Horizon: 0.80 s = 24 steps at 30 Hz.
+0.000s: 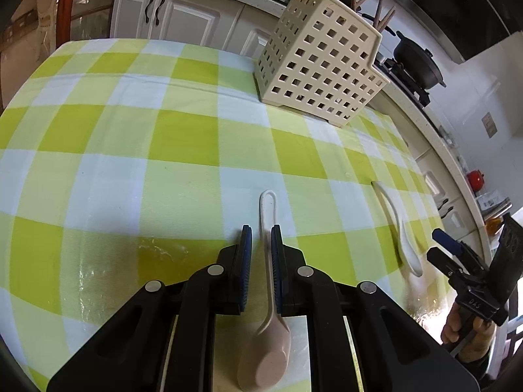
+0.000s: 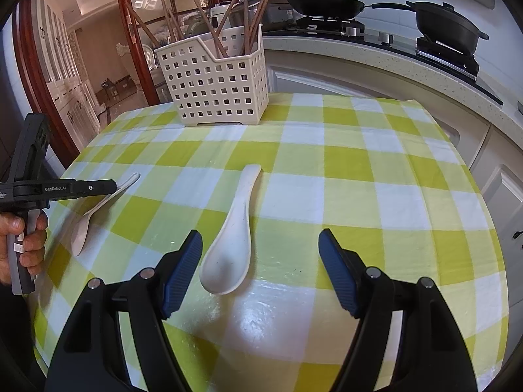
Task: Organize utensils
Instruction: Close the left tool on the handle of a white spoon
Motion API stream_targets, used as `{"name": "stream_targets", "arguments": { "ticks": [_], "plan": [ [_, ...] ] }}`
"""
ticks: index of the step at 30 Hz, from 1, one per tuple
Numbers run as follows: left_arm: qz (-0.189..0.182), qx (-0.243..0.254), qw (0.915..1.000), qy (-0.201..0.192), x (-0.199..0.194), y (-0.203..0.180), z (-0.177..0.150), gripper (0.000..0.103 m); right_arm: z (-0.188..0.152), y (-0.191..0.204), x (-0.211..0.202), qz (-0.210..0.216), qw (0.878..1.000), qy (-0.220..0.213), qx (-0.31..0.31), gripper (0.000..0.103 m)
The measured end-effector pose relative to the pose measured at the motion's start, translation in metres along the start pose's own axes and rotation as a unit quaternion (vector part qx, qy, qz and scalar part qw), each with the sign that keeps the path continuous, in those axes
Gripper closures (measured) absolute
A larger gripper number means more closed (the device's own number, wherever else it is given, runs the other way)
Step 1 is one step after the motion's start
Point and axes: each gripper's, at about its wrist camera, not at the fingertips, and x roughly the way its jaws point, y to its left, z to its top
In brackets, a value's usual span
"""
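While the left gripper points down over the checked tablecloth, its blue pads are pinched together on the handle of a white spoon. Spoon handle runs forward between the pads, tip pointing toward the basket; bowl sits back near the camera, under the gripper body. From the right wrist view this same spoon looks tilted, handle end raised, bowl low toward the cloth. Cannot tell whether the bowl touches the cloth.

Right gripper: pads stand wide apart, nothing between them pressed. Second white spoon lies flat on the cloth, well short of the basket, handle aimed toward it. Its bowl rests just beside the left-hand pad, not touching that I can see.

Basket: cream, perforated with square holes, standing upright at the far edge of the table. Wooden chopsticks stick up out of it, leaning at various angles. Both spoons lie on the near side of the basket, well apart from it and from each other.

Beyond the basket: stove counter with a black wok and a lidded black pot.

A hand grips the left tool's handle.
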Motion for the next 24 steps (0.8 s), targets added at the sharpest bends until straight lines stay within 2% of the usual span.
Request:
{"name": "stream_targets", "arguments": {
  "ticks": [4, 11, 15, 24],
  "plan": [
    [-0.023, -0.012, 0.9997, -0.001, -0.004, 0.005, 0.000, 0.094, 0.000, -0.001, 0.001, -0.001, 1.000, 0.000, 0.001, 0.032],
    [-0.031, -0.008, 0.9995, 0.004, -0.002, 0.002, -0.002, 0.094, -0.001, 0.002, 0.001, 0.001, 1.000, 0.002, -0.004, 0.032],
    [-0.023, 0.002, 0.9996, 0.013, 0.004, -0.001, -0.004, 0.094, -0.001, 0.003, 0.000, 0.001, 1.000, 0.002, -0.004, 0.032],
    [-0.002, 0.019, 0.9998, 0.006, 0.006, -0.009, -0.006, 0.096, 0.003, 0.008, 0.002, 0.001, 1.000, 0.000, -0.012, 0.032]
  ]
}}
